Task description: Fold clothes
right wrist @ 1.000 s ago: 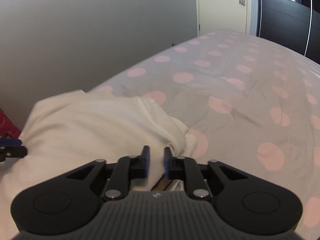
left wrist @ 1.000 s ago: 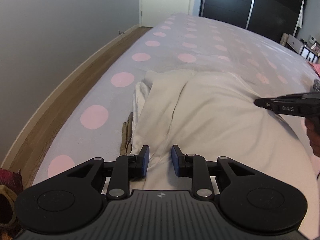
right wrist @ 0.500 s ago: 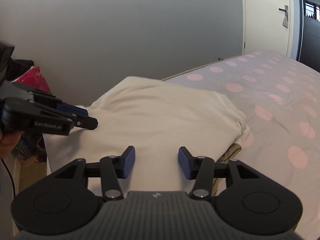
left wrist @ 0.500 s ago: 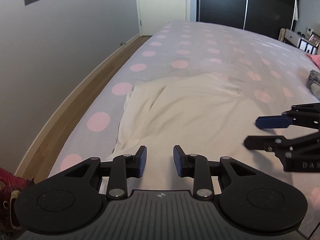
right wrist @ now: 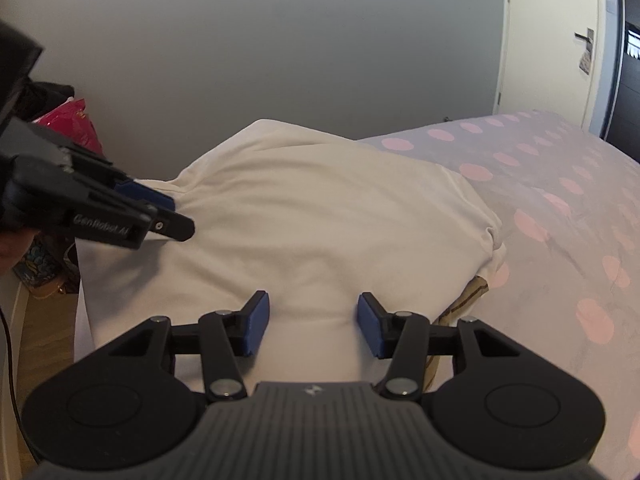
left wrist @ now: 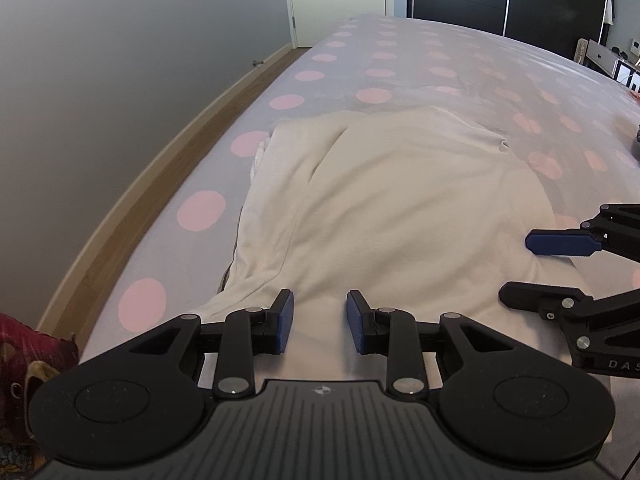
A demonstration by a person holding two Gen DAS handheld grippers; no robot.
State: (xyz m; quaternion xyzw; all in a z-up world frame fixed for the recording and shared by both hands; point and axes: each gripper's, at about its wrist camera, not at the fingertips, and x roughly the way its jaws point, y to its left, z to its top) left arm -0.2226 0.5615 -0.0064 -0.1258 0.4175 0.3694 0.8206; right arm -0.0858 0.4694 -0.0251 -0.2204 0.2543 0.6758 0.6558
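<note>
1. Pink bag [right wrist: 82,128] sits on the floor, left of the bed [left wrist: 440,60].
2. Left gripper [left wrist: 319,322] hovers over the shirt's near edge, fingers parted, holding nothing.
3. Cream shirt [left wrist: 400,208] lies folded on the bed's left edge.
4. Right gripper [right wrist: 312,324] is over the shirt's right side, spread wide, empty too.

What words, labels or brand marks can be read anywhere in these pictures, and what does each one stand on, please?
"GenRobot.AI": on the side of the left hand-held gripper, seen from the right wrist view.
"DAS": cut off by the frame edge, on the body of the right hand-held gripper, seen from the left wrist view.
Small round emblem on each camera mount: a logo, no readable letters.
Cream garment: no print visible.
</note>
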